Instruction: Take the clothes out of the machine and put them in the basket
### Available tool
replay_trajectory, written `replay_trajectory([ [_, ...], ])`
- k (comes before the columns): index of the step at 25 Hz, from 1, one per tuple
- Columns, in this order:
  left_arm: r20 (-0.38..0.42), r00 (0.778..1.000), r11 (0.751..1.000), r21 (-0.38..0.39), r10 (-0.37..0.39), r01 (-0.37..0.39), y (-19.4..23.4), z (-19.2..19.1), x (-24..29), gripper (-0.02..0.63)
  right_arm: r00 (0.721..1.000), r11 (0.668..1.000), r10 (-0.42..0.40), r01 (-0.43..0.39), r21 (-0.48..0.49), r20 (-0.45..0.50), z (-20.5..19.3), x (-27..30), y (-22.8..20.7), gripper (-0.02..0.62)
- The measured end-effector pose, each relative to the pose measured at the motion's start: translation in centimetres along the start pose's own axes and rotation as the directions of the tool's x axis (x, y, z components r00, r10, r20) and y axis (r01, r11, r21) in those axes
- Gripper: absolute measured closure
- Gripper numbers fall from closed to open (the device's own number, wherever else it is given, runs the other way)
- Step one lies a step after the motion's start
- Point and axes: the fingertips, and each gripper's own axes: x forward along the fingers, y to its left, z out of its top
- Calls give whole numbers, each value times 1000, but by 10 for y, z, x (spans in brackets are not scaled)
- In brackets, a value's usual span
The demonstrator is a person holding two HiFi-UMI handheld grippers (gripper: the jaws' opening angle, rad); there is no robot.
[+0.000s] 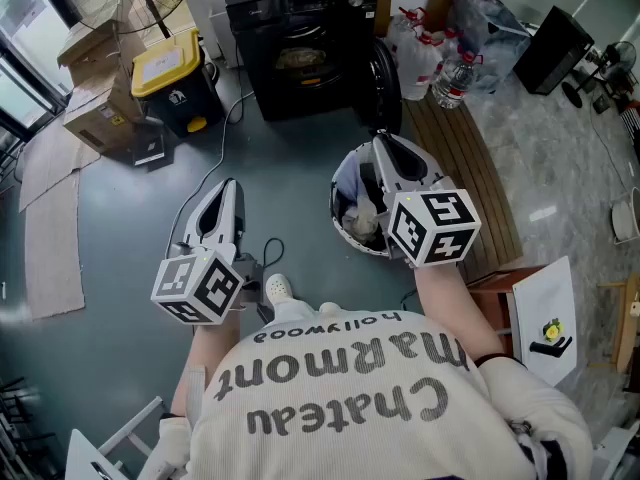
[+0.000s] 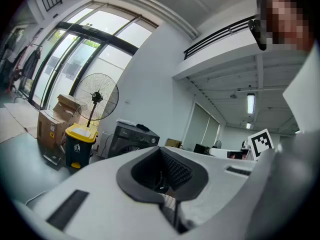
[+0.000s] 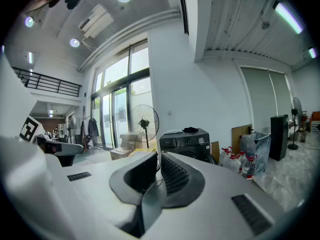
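— Looking down from the head camera, where do the clothes lie?

— A heap of pale clothes (image 1: pixel 358 218) fills the round, pale-grey laundry basket (image 1: pixel 337 193). It stands on the grey floor (image 1: pixel 120 268) in front of the black front-loading washing machine (image 1: pixel 300 48), a little to its right.

— And the machine itself?

— Its round dark door (image 1: pixel 386 83) hangs open on the right side. Something dim shows inside the drum, but I cannot tell what it is.

— How are the two tools held?

— The left gripper (image 1: pixel 230 186) hangs over bare floor, left of the basket and apart from it. Its fingers (image 2: pixel 177 171) are pressed together with nothing between them. The right gripper (image 1: pixel 380 140) sits over the basket's right half in the head view. Its fingers (image 3: pixel 172 176) stand almost together, only a thin slit between the ribbed pads, and they hold nothing. Both point roughly towards the machine.

— Anything else nearby?

— A black bin with a yellow lid (image 1: pixel 170 78) stands left of the machine, beside brown cardboard boxes (image 1: pixel 100 98). Clear water bottles with red caps (image 1: pixel 430 63) stand to the machine's right.
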Motion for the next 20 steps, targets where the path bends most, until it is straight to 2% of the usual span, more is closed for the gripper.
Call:
replay_trajectory([
  [9, -5, 1000, 1000, -5, -1, 1, 4, -2, -2, 598, 1000, 1000, 1, -1, 11, -12, -5, 3, 2, 547],
  [15, -24, 1000, 998, -63, 1, -2, 44, -11, 18, 598, 1000, 998, 4, -3, 62, -3, -14, 40, 6, 546],
  [20, -51, 998, 999, -30, -24, 22, 84, -4, 57, 598, 998, 998, -51, 52, 34, -34, -17, 91, 1, 546],
])
